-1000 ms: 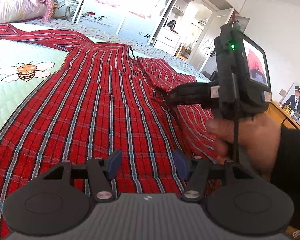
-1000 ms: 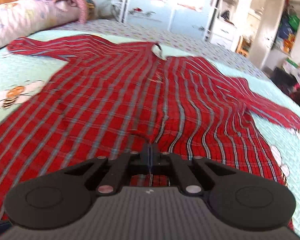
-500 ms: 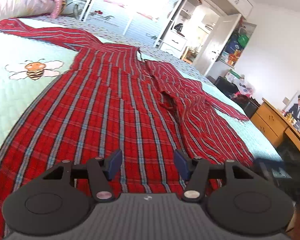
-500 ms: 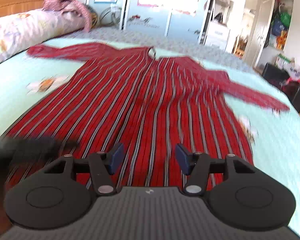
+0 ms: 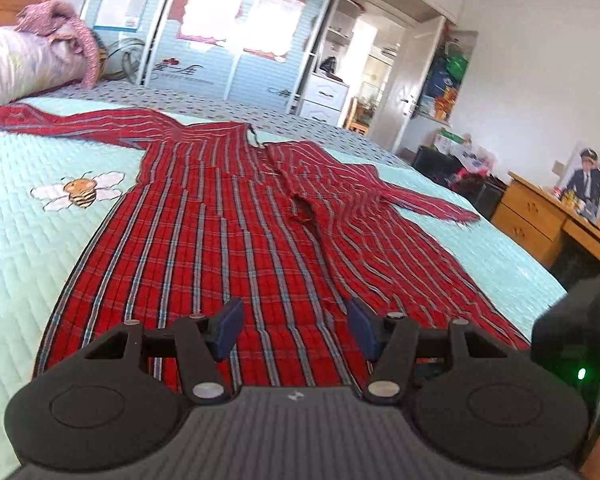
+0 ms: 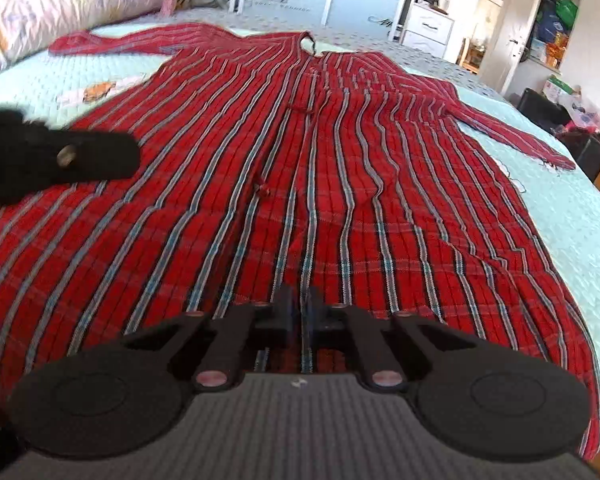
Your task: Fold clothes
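Observation:
A long red plaid garment lies spread flat on the bed, collar at the far end and sleeves out to both sides. My left gripper hovers open over its near hem, blue pads apart with only cloth below them. In the right wrist view the same garment fills the frame. My right gripper is at the near hem, its jaws closing together with a strip of the hem pinched between them. The right gripper's body shows at the left view's right edge. A blurred black part of the left gripper hangs at the left.
A pale green quilted bedspread with bee prints covers the bed. A rolled duvet with pink clothing lies at the headboard end. A wooden desk stands right of the bed, with a wardrobe and an open door behind.
The right gripper let go of the garment's middle, opened, drew back to the near hem and shut again. The left gripper rose and pulled back, staying open. The garment now lies flatter.

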Action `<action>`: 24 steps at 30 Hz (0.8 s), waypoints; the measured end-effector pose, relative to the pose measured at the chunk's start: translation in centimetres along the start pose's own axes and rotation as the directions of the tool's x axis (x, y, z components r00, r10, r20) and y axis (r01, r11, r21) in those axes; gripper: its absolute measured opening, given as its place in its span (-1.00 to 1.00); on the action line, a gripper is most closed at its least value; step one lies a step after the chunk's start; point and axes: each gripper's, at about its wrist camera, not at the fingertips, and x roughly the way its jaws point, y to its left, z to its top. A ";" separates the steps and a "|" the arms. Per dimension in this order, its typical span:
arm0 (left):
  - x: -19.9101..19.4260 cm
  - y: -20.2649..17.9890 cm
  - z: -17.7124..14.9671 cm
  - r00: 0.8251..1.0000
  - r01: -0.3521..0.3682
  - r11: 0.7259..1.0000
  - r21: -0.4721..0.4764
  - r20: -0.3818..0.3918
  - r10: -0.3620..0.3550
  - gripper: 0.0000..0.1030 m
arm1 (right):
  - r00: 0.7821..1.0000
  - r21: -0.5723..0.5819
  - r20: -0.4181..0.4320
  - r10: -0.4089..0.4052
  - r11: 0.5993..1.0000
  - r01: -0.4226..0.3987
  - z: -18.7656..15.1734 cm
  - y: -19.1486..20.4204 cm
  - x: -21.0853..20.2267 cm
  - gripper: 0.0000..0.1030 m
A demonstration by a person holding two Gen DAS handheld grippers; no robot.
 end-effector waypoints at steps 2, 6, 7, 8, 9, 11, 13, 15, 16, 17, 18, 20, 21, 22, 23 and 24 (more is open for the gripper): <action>0.1 -0.3 0.9 1.000 0.006 1.000 0.024 -0.021 -0.006 0.16 | 0.998 0.007 0.050 0.044 0.999 -0.044 0.0 0.0 -2.3 -0.99; 3.2 -1.6 2.3 0.988 -0.021 0.995 0.101 -0.148 0.036 0.26 | 0.990 0.062 0.092 0.109 0.992 -0.115 -1.6 -1.7 -5.1 -0.92; 4.1 -2.1 2.4 0.986 -0.039 0.990 0.132 -0.153 0.060 0.27 | 0.989 0.078 0.107 0.103 0.991 -0.112 -2.1 -2.3 -5.7 -0.88; 5.2 -2.6 2.4 0.982 -0.059 0.985 0.162 -0.166 0.086 0.29 | 0.987 0.099 0.120 0.107 0.988 -0.120 -2.6 -2.9 -6.3 -0.57; 6.4 -2.9 2.3 0.976 -0.080 0.979 0.190 -0.186 0.116 0.29 | 0.984 0.121 0.133 0.114 0.984 -0.131 -3.1 -3.5 -6.8 -0.21; 9.0 -3.6 1.7 0.952 -0.120 0.964 0.238 -0.248 0.180 0.29 | 0.976 0.157 0.176 0.125 0.976 -0.153 -4.1 -4.5 -7.6 0.03; 10.8 -4.2 0.7 0.928 -0.153 0.944 0.291 -0.285 0.238 0.28 | 0.968 0.183 0.210 0.139 0.967 -0.179 -5.0 -5.3 -7.9 0.03; 11.4 -4.8 -0.2 0.913 -0.189 0.921 0.341 -0.285 0.293 0.29 | 0.962 0.201 0.221 0.159 0.958 -0.204 -5.5 -6.0 -7.5 0.03; 11.6 -5.1 -0.7 0.906 -0.204 0.909 0.364 -0.282 0.316 0.29 | 0.958 0.215 0.229 0.170 0.952 -0.220 -5.8 -6.6 -7.4 0.03; 11.6 -5.4 -1.0 0.902 -0.214 0.898 0.385 -0.276 0.333 0.25 | 0.955 0.229 0.236 0.178 0.945 -0.233 -6.0 -7.1 -7.3 0.03; 11.5 -5.8 -1.3 0.902 -0.211 0.890 0.403 -0.271 0.337 -0.02 | 0.952 0.244 0.242 0.185 0.938 -0.244 -6.1 -7.5 -7.3 0.04; 11.0 -6.7 -1.8 0.900 -0.204 0.873 0.444 -0.266 0.345 -0.74 | 0.949 0.276 0.256 0.187 0.926 -0.257 -6.2 -8.5 -7.2 0.03; 10.8 -7.2 -2.0 0.899 -0.201 0.862 0.465 -0.262 0.351 -0.91 | 0.947 0.291 0.266 0.179 0.922 -0.256 -6.2 -9.0 -7.4 0.03; 10.6 -7.6 -2.3 0.898 -0.203 0.852 0.482 -0.256 0.358 -0.97 | 0.947 0.307 0.276 0.166 0.918 -0.250 -6.1 -9.6 -7.6 0.03; 10.3 -8.0 -2.5 0.897 -0.207 0.844 0.495 -0.248 0.366 -0.98 | 0.944 0.327 0.289 0.157 0.911 -0.252 -6.1 -10.2 -7.8 0.03; 10.1 -8.3 -2.7 0.896 -0.211 0.835 0.508 -0.240 0.373 -0.99 | 0.941 0.347 0.303 0.149 0.902 -0.255 -6.1 -10.9 -8.1 0.04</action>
